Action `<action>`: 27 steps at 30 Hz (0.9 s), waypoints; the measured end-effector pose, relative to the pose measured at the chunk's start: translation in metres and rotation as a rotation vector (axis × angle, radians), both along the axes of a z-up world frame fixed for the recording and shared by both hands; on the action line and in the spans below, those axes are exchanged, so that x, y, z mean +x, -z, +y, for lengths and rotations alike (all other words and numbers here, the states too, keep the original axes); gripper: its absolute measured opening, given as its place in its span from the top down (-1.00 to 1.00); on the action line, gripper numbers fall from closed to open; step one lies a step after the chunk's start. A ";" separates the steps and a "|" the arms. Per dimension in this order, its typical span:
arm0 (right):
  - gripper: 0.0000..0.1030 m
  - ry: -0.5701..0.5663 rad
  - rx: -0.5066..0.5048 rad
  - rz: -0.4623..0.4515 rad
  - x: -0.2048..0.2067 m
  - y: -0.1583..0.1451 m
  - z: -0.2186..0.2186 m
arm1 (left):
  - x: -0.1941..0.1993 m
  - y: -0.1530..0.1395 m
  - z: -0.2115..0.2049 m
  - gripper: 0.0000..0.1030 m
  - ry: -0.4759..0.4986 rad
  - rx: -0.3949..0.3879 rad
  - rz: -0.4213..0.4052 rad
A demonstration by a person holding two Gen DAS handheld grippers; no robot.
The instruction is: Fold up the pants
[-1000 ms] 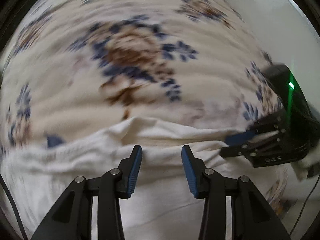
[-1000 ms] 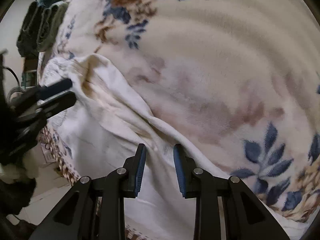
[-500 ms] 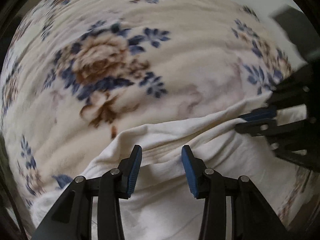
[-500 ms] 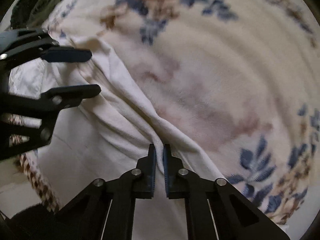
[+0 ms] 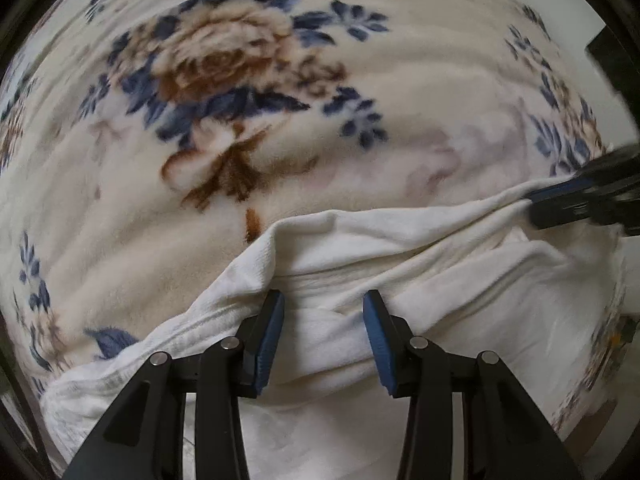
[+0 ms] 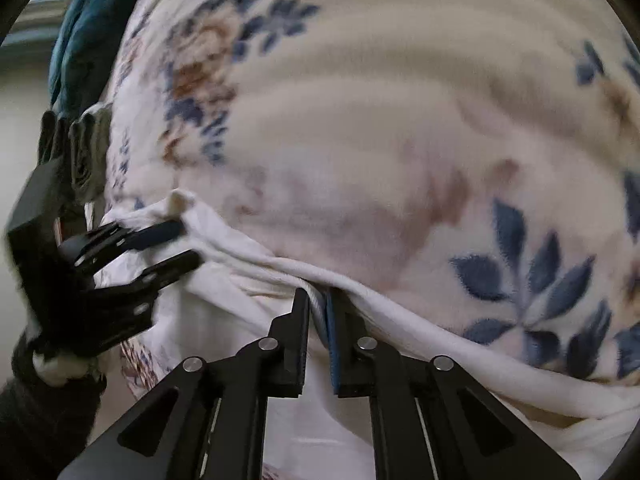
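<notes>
White pants (image 5: 400, 264) lie crumpled on a cream blanket (image 5: 280, 168) printed with blue and brown flowers. My left gripper (image 5: 323, 300) points straight down with its blue pads apart; a ridge of the white cloth lies between them, not squeezed. In the right wrist view the left gripper (image 6: 191, 243) straddles the pants' left end. My right gripper (image 6: 318, 300) has its jaws opening slightly, but a fold of the pants' edge (image 6: 256, 256) is still pinched between the pads. The right gripper (image 5: 530, 206) pulls that edge taut at the right of the left wrist view.
The blanket (image 6: 380, 120) fills most of both views. A teal cloth (image 6: 80, 40) and dark folded items (image 6: 88, 148) sit past the blanket's far left edge. A hand with a white cuff (image 6: 56, 364) and a dark sleeve holds the left gripper. Pale floor shows beyond the edge.
The left gripper has sunk onto the pants with its jaws unchanged. The right gripper closed on a fold of the pants' edge and drew it taut, and the view shifted.
</notes>
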State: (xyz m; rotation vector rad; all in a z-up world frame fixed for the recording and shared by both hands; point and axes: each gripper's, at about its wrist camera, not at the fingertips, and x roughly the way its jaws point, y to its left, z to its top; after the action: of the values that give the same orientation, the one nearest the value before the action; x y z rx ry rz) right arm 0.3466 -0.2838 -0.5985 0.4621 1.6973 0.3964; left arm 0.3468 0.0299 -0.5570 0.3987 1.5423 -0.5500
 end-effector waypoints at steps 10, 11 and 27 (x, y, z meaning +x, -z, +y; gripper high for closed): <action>0.06 -0.400 -0.325 -0.122 -0.021 -0.027 -0.010 | -0.001 0.001 -0.032 0.25 0.002 0.040 -0.009; 0.10 -0.446 -0.349 -0.128 -0.025 -0.021 -0.004 | -0.002 0.000 -0.034 0.25 -0.004 0.044 -0.013; 0.54 -0.058 -0.377 -0.168 -0.004 -0.043 -0.025 | -0.035 -0.070 0.058 0.06 -0.594 0.011 -0.299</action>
State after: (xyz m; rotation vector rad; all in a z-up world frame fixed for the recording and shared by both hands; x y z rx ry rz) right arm 0.3428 -0.3085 -0.5559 0.1005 1.5782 0.1454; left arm 0.3122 0.0877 -0.4874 0.0154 1.2886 -0.0144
